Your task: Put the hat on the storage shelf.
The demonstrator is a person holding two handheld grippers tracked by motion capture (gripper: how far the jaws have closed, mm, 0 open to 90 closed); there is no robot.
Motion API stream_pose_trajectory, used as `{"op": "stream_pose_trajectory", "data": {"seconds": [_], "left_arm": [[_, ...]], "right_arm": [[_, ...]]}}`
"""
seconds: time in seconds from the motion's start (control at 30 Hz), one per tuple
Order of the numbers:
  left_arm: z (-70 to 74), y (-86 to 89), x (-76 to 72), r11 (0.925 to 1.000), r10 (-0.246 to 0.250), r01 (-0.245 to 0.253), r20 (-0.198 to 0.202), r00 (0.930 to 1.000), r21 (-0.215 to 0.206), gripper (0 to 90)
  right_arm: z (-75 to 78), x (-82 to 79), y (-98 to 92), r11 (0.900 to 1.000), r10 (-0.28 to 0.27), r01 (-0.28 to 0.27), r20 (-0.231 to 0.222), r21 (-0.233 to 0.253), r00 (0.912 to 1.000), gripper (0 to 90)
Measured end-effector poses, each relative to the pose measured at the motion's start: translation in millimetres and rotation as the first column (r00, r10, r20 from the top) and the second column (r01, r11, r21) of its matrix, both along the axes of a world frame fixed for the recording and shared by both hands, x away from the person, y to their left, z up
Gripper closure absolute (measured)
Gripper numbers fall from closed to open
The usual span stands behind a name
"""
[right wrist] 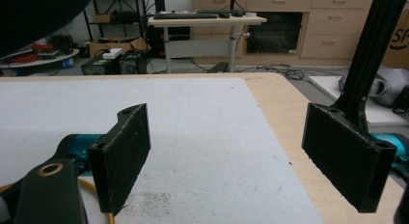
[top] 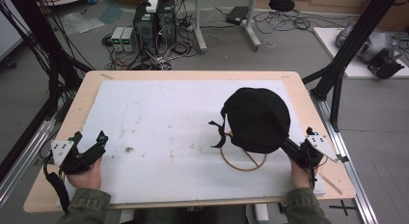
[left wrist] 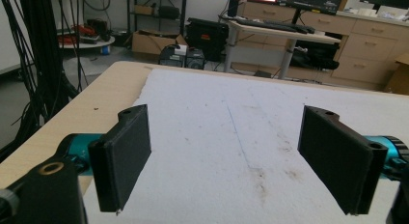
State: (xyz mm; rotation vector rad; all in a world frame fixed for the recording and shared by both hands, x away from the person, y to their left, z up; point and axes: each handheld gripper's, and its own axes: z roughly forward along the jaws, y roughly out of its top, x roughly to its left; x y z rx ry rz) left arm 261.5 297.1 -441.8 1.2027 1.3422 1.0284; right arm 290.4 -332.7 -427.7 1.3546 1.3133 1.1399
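At the near left corner of the bench [top: 87,96], the left hand-held gripper [top: 89,147] is held with its jaws spread wide over the white foam sheet [top: 164,122], nothing between them. Right of centre, a black cap [top: 258,119] sits over a yellow ring [top: 241,162]. Just beside it, the right hand-held gripper [top: 294,147] is seen wide apart, empty

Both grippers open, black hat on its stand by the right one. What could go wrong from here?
1. The black hat sits on a thin wooden ring stand; a nudge from the right gripper, close beside it, may tip both.
2. The hat's loose strap hangs at the side and could snag a jaw.
3. The left gripper rests far off, so it gives no quick support.
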Motion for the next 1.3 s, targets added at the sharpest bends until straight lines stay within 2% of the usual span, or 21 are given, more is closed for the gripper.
{"op": "stream_pose_trajectory", "data": {"seconds": [1.3], "left_arm": [[0.6, -0.2, 0.2, 0.9998, -0.017, 0.017, 0.004, 0.9999, -0.011, 19.6]], "right_arm": [[-2.0, 0.5, -1.8, 1.000, 0.006, -0.006, -0.017, 0.004, 0.9998, 16.6]]}}
